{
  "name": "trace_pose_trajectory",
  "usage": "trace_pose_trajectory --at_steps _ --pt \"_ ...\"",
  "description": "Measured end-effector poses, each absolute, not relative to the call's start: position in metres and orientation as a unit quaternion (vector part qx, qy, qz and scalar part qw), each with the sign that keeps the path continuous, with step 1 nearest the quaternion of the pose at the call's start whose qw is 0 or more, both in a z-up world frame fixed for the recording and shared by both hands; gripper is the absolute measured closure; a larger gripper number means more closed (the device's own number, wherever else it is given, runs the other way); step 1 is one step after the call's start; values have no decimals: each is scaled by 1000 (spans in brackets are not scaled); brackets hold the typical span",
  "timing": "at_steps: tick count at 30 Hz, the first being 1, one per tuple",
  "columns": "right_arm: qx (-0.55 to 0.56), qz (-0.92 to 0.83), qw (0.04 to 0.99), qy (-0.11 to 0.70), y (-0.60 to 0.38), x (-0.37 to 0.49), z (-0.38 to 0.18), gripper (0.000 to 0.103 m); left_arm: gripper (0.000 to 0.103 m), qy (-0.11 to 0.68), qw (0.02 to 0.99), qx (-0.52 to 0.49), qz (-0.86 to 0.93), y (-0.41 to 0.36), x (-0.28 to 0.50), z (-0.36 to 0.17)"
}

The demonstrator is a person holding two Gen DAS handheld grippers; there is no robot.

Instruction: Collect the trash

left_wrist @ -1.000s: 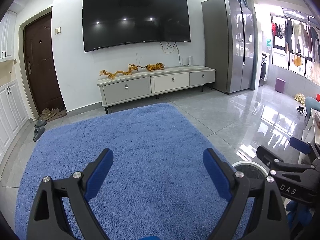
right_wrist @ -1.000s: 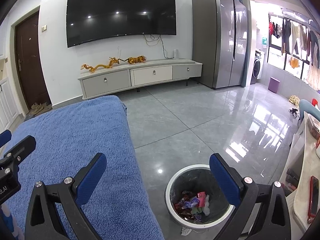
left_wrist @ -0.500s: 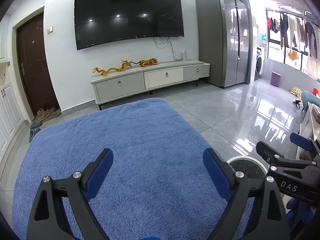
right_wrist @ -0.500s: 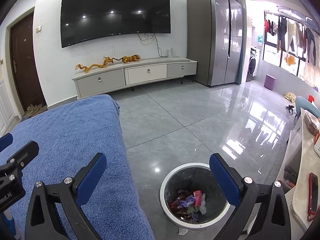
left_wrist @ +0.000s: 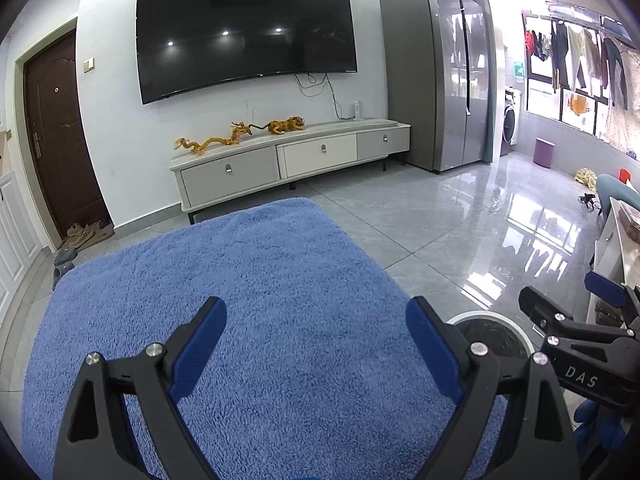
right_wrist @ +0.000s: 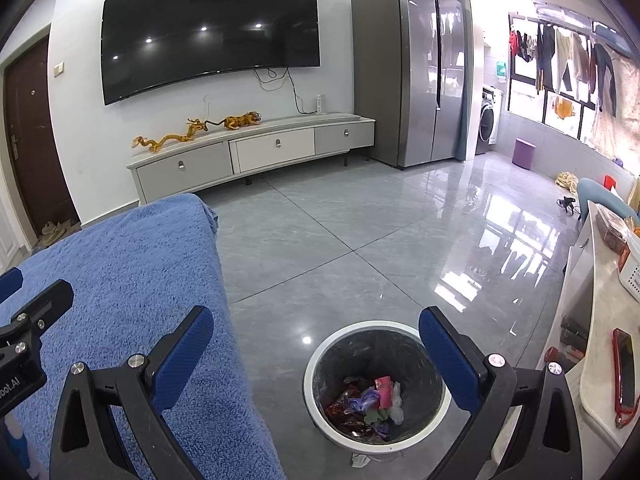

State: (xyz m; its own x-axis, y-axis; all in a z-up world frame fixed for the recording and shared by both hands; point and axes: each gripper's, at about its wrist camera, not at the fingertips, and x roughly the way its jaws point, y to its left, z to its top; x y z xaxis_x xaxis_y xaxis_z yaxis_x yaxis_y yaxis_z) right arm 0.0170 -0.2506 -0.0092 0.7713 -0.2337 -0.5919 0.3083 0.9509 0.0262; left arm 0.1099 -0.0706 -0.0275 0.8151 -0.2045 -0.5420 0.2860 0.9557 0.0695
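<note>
A round white-rimmed trash bin point(right_wrist: 316, 356) stands on the grey floor, with several crumpled colourful wrappers point(right_wrist: 368, 404) at its bottom. My right gripper point(right_wrist: 316, 350) hangs above it, open, nothing between its blue pads. A small white scrap point(right_wrist: 362, 459) lies on the floor just in front of the bin. My left gripper point(left_wrist: 316, 344) is open and empty over the blue towel-covered surface point(left_wrist: 260, 280). In the left wrist view the bin point(left_wrist: 492, 332) peeks out behind the right finger, and the right gripper's frame shows at the far right.
A white counter point(right_wrist: 600, 360) with a red phone point(right_wrist: 624, 372) runs along the right edge. Glossy grey tile floor point(right_wrist: 360, 232) stretches to a low TV cabinet point(right_wrist: 256, 156), a wall TV, a tall fridge point(right_wrist: 412, 68) and a brown door point(left_wrist: 60, 140) at left.
Both views have shifted slightly, so the room's contents sit further left in the frames. The bin shows a little more fully under the right gripper. Both grippers stay open.
</note>
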Motion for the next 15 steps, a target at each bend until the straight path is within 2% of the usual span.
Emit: trace_pose_trajectory --at_steps 15 --pt "67 -157 935 311 -260 23 -10 0 12 287 944 76 -143 -86 116 -32"
